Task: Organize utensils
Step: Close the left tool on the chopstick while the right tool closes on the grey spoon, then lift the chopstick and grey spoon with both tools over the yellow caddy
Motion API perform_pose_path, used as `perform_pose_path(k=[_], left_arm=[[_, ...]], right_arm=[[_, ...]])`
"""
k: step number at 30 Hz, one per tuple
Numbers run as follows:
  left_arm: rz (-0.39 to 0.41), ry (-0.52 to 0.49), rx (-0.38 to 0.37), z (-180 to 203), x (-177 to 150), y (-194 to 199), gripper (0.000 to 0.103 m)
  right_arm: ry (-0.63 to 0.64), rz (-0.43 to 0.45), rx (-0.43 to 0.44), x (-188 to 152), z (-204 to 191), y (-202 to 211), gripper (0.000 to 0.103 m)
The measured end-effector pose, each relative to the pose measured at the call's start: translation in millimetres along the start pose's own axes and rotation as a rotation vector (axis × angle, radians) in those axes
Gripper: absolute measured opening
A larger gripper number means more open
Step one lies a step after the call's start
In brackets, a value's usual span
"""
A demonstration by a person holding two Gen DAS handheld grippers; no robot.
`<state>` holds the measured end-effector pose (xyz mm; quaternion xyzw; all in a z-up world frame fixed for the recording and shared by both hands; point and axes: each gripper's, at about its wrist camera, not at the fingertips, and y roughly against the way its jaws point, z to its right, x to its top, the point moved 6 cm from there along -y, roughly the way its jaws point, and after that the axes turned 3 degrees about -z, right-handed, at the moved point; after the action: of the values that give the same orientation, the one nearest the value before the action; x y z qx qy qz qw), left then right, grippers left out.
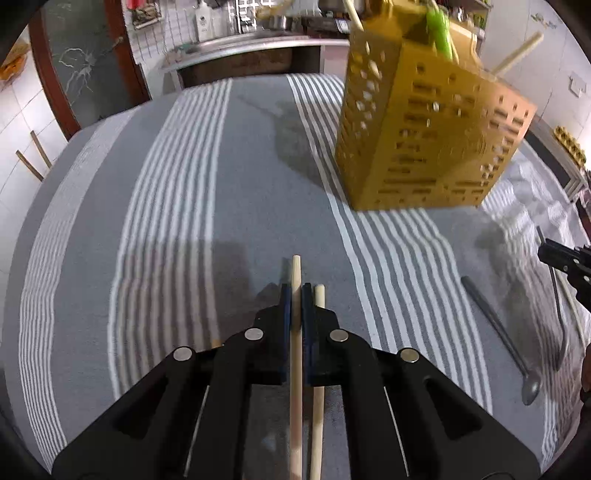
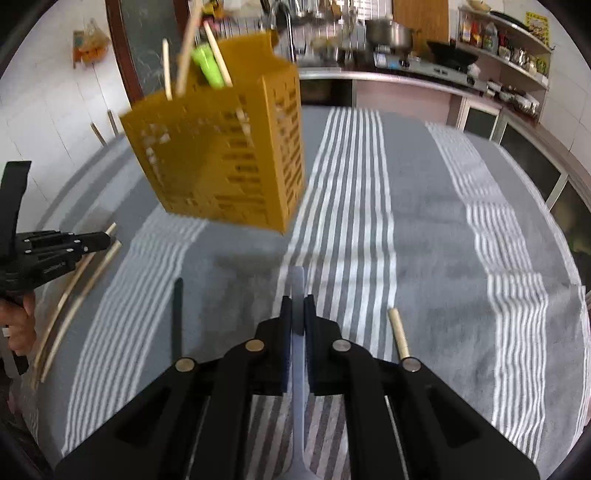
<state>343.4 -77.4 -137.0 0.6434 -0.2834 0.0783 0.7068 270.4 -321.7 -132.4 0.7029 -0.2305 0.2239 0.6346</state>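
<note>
1. On my left camera the yellow perforated utensil holder [image 1: 428, 125] stands far right on the striped grey cloth [image 1: 184, 221]; it looks tilted, likely the fisheye. Pale sticks and a green-handled item [image 1: 439, 33] poke out of its top.
2. From my right camera the same holder [image 2: 221, 155] sits far left, with several pale sticks [image 2: 184, 51] and the green handle [image 2: 208, 66] rising above the rim. I cannot see inside it or tell which compartment each sits in.
3. My left gripper [image 1: 296, 295] is closed narrow on a pale wooden chopstick [image 1: 295, 273], whose tip reaches just past the fingers. A second chopstick [image 1: 318, 295] lies just beside the right finger, outside the grip.
4. My right gripper [image 2: 296, 306] is pinched on a pale grey, flat handle [image 2: 297, 280]; its other end is cut off at the frame bottom, so I cannot say what utensil it is.
5. A dark-handled spoon [image 1: 517, 354] lies on the cloth to the right in the left view; a thin dark utensil [image 1: 559, 314] beyond it is partly hidden by the other gripper.
6. In the right view a dark stick-like handle [image 2: 178, 314] and a short pale stick [image 2: 398, 332] flank my fingers; both are partly covered by the gripper body.
7. Both pictures are blurred around the holder, so its slots read only as smears.
</note>
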Motion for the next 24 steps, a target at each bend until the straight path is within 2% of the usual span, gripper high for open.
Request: perform_pose_path(k=[5, 11, 24], left_arm=[[0.086, 0.025, -0.007, -5, 8, 39, 0.004], [0.183, 0.036, -0.005, -7, 20, 81, 0.004], [0.289, 0.045, -0.005, -1, 16, 126, 0.004]], right_arm=[[-0.007, 0.086, 0.029, 4, -1, 27, 0.007], [-0.024, 0.15, 0.036, 9, 8, 50, 0.007], [-0.015, 0.247, 0.025, 9, 11, 94, 0.007]])
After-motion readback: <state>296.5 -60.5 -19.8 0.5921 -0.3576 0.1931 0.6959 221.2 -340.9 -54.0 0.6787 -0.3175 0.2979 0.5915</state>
